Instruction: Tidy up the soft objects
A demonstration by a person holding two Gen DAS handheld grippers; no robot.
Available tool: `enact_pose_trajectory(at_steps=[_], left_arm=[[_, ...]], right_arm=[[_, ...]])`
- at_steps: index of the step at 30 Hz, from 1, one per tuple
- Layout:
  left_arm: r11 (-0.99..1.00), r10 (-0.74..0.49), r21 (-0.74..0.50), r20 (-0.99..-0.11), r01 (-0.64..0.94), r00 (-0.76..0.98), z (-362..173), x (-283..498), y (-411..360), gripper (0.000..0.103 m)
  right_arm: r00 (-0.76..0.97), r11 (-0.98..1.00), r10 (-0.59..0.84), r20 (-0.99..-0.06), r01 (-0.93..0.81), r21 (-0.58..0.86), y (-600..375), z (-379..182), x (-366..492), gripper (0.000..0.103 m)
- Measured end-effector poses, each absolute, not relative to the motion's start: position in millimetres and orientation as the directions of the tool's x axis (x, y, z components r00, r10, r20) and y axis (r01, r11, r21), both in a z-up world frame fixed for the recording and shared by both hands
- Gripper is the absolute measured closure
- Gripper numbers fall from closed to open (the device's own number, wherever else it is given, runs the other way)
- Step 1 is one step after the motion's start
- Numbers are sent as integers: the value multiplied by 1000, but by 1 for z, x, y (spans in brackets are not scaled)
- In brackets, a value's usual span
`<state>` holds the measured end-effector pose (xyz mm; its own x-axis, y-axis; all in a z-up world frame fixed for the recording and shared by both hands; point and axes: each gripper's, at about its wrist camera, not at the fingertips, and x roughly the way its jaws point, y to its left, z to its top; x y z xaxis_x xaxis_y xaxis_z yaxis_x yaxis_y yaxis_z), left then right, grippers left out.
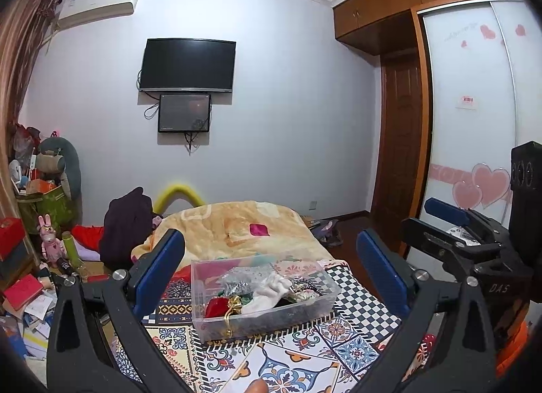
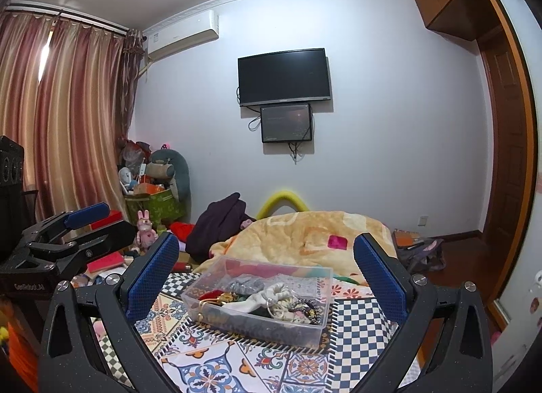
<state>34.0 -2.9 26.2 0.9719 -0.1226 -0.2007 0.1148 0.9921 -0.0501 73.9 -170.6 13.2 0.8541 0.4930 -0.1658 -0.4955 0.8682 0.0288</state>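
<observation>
A clear plastic box [image 1: 315,308] [image 2: 315,327] sits on the patterned bed cover [image 1: 338,342] [image 2: 216,359]. It holds several soft items: a white sock [image 1: 271,291] [image 2: 261,298], a red pouch [image 1: 216,306], grey fabric [image 1: 237,278] and dark bead strings [image 2: 305,308]. My left gripper [image 1: 271,271] is open and empty, held above the cover just short of the box. My right gripper [image 2: 267,274] is open and empty, also facing the box. Each gripper shows at the edge of the other's view, the right one [image 1: 454,223] and the left one [image 2: 81,227].
A yellow blanket [image 1: 237,223] [image 2: 305,234] is heaped on the bed behind the box, with dark clothes [image 1: 125,227] to its left. Clutter, boxes and a plush toy [image 2: 166,169] stand at the left wall. A wardrobe [image 1: 474,105] and a door [image 2: 508,156] are on the right.
</observation>
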Motion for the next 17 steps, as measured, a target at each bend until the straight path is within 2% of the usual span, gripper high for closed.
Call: enact_pose_trajectory(at_steps=[17], left_arm=[[989,-139,-73,-213,126,967,26,34,-3,0]], right_arm=[[866,879,472,-164,-477,12,-170,14,74,0]])
